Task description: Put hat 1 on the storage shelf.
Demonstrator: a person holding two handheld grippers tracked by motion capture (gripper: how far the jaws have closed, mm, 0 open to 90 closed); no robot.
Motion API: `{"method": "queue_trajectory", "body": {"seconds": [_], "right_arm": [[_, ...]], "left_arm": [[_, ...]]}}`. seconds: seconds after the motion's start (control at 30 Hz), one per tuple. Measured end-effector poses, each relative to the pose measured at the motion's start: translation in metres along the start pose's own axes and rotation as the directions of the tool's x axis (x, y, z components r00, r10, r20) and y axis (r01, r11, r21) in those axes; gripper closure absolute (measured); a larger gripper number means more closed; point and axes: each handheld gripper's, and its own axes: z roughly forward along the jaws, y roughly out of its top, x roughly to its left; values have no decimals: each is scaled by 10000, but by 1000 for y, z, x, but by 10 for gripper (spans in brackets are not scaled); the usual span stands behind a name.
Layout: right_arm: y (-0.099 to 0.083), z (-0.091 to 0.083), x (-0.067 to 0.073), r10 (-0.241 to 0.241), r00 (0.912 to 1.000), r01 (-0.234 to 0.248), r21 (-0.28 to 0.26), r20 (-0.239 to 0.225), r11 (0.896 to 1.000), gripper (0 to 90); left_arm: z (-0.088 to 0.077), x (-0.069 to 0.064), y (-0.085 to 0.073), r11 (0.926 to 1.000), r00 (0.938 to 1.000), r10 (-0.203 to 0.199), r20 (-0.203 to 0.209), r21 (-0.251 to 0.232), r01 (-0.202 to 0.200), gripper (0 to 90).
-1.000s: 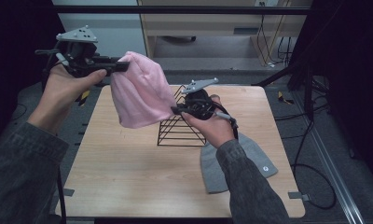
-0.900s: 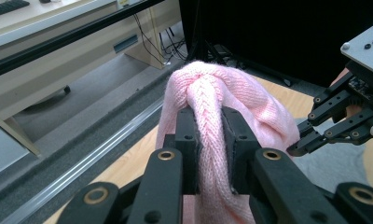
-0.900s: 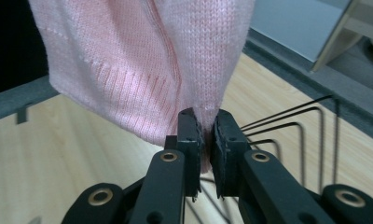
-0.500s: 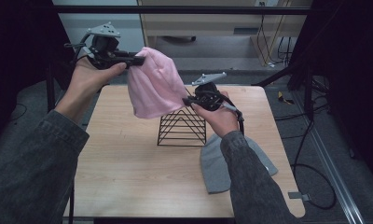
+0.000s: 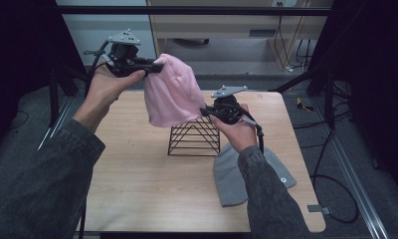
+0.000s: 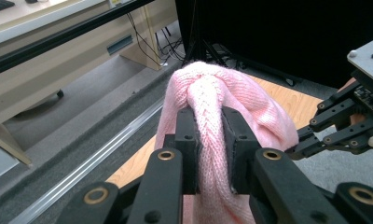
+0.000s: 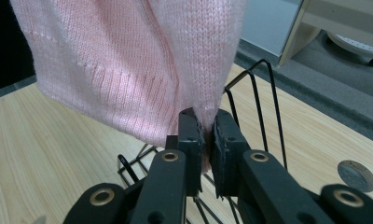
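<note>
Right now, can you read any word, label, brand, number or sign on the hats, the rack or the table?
No readable text.
Grey knit hat lying on the wooden table: small round white tag near its edge, too small to read.
Pink knit hat: no label showing.
Black wire rack: none.

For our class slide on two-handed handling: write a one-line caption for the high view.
Left gripper and right gripper hold a pink knit hat above a black wire rack.
</note>
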Motion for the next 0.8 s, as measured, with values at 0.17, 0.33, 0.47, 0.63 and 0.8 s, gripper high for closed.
{"method": "queue_trajectory", "body": {"seconds": [0.17, 0.33, 0.47, 0.63, 0.8], "right_arm": [[-5, -1, -1, -29, 10000, 29, 5, 76, 10000, 833], [-10, -2, -2, 33, 9999, -32, -35, 116, 10000, 833], [-15, -3, -3, 30, 9998, -29, -40, 173, 10000, 833], [-22, -1, -4, -43, 9995, 41, 41, 324, 10000, 833], [-26, -2, -4, -109, 9992, 107, 67, 374, 9999, 834]], "left_arm": [[5, -2, -2, 9999, 9999, 122, -54, -23, -123, 779], [9, -6, -1, 9998, 9998, 178, 2, -23, -178, 779], [13, -10, -3, 9996, 9996, 285, 36, -70, -284, 779], [19, -11, -8, 9994, 9995, 320, 72, -96, -319, 778], [22, -14, -8, 9990, 9990, 423, 147, -157, -420, 778]]}}
